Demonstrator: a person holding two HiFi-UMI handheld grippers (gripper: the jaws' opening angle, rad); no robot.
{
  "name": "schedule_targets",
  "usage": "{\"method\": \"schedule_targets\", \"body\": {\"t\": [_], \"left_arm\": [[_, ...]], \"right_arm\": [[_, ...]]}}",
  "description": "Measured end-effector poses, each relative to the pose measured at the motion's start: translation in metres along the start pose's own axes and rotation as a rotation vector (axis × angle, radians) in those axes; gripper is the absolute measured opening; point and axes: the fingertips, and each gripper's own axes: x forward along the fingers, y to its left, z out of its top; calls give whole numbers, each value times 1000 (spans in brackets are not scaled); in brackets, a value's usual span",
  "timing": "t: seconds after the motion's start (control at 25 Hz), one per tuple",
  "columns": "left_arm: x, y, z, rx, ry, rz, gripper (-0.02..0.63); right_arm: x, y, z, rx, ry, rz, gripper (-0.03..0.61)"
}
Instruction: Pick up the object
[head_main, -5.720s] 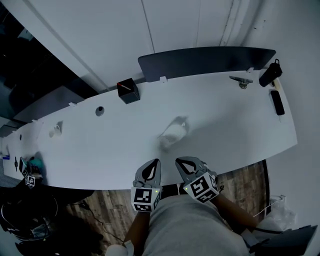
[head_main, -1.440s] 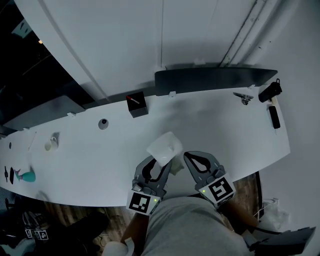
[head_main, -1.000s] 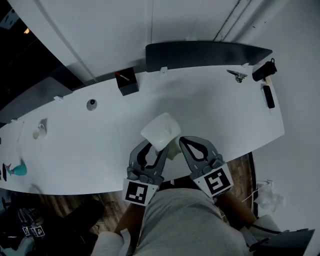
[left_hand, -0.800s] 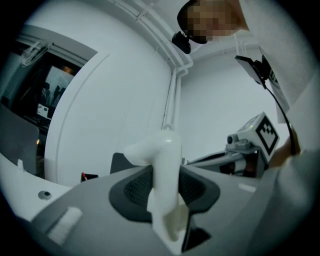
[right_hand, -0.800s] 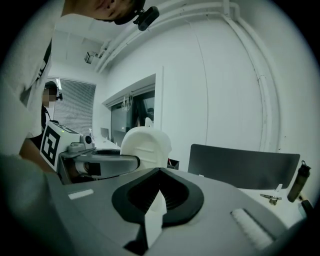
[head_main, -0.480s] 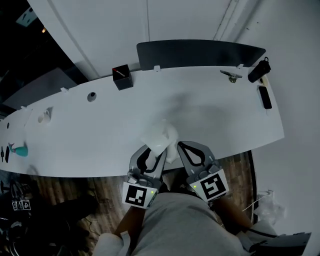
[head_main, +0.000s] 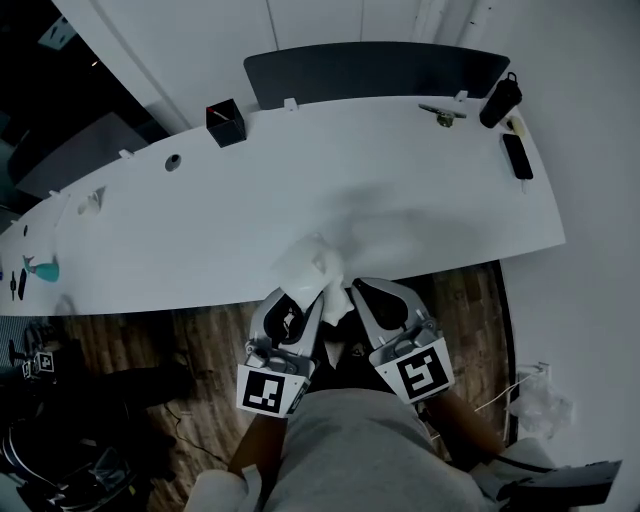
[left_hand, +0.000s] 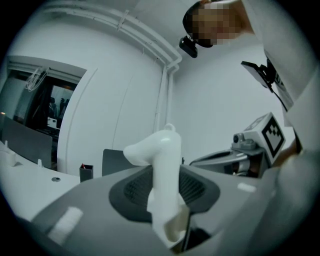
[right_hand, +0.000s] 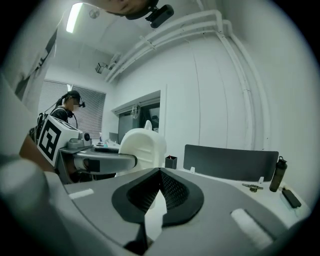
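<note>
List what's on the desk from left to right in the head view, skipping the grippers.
Teal object → small white object → round desk hole → black box → small metal object → black bottle

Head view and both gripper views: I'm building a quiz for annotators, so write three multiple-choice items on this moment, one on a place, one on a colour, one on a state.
1. Where is the white object?
A. Between the left tongs
B. On the floor
C. On a chair

2. What colour is the divider panel at the far edge of the desk?
A. White
B. Dark grey
C. Red

3. How are the right tongs?
A. Wide open
B. Shut on the white object
C. Shut, nothing held

Key:
1 A, the left gripper view shows the pads pressing on it.
2 B, it reads dark against the white desk.
3 C, the right gripper view shows the tips together with nothing between.
</note>
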Motion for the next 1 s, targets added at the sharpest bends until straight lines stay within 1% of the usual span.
{"method": "schedule_targets", "body": {"t": [0.12, 0.28, 0.36, 0.48, 0.68, 0.84, 1.0], "left_arm": [[-15, -7, 7, 6, -1, 11, 135], [-39, -4, 11, -6, 7, 26, 135], [-48, -2, 12, -20, 8, 17, 136], [-59, 0, 15, -12, 8, -1, 135], [-77, 7, 14, -27, 0, -10, 135], [-87, 8, 17, -33, -7, -31, 135], [-91, 9, 19, -31, -25, -40, 135]], "right_arm": [[-12, 4, 0, 29, -14, -13, 2], [-22, 15, 5, 80, -35, -31, 2], [-22, 21, 7, 109, -34, -41, 2], [-19, 31, 14, 165, -47, -54, 2], [-18, 47, 19, 122, -48, -78, 0], [-20, 54, 22, 112, -40, -100, 0], [-20, 60, 25, 101, -38, -103, 0]]}}
